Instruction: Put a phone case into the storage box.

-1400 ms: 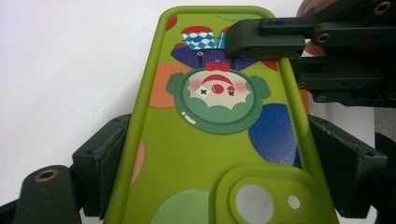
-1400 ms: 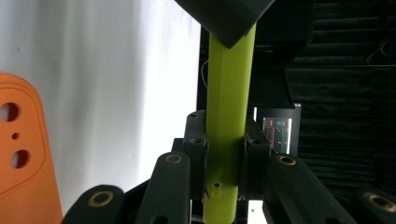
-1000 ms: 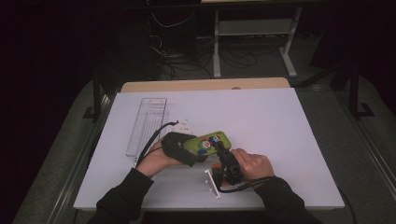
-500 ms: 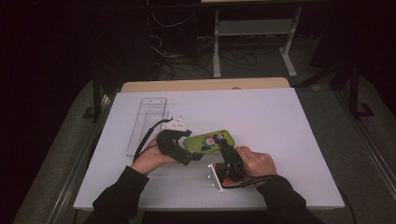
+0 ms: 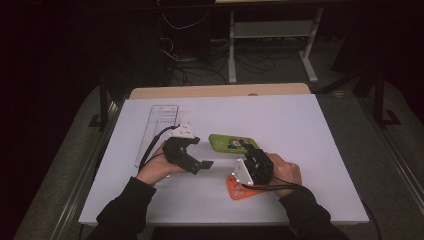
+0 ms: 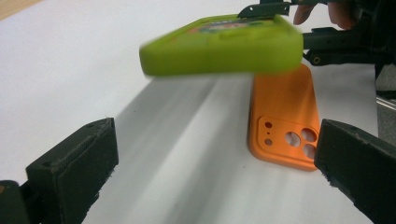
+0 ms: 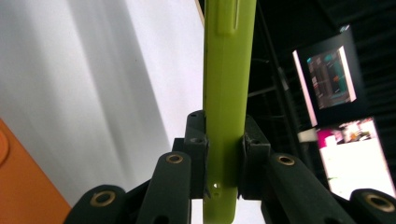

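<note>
A lime-green phone (image 5: 231,142) with a cartoon picture on its face hangs just above the white table (image 5: 310,135), and my right gripper (image 5: 249,149) is shut on its near end. In the right gripper view the phone (image 7: 226,84) stands edge-on, clamped between the two pads of that gripper (image 7: 224,154). An orange phone case (image 5: 240,190) lies flat under my right hand, camera holes up (image 6: 285,121). My left gripper (image 5: 200,152) is open just left of the phone, its jaws wide apart (image 6: 215,172) with nothing between them, facing the phone (image 6: 219,44).
A clear plastic tray (image 5: 159,122) lies at the table's left, behind my left hand. A wooden edge (image 5: 220,91) runs along the table's far side. Dark floor, cables and a metal stand lie beyond it.
The right gripper has carried the green phone right and away, uncovering more of the orange case. A gap has opened between the left gripper and the phone.
</note>
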